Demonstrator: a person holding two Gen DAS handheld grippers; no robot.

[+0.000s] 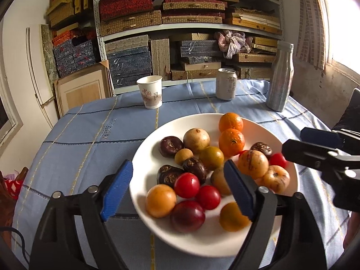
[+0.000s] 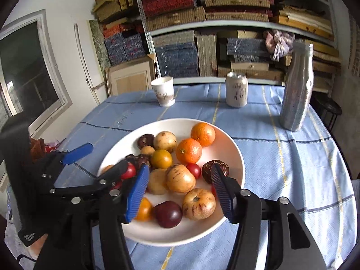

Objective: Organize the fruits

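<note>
Left wrist view: the blue checked surface (image 1: 90, 135) carries a white plate (image 1: 146, 157) heaped with round fruits, sitting between and just ahead of my left gripper (image 1: 178, 177), whose jaws are spread wide and hold nothing. My right gripper (image 2: 180, 177) hangs over the plate's near side, jaws likewise spread and empty. The oranges (image 1: 231, 141) look firm; I'd take one across its middle. The red tomatoes (image 1: 186, 185) look smooth, probably slippery and soft.
</note>
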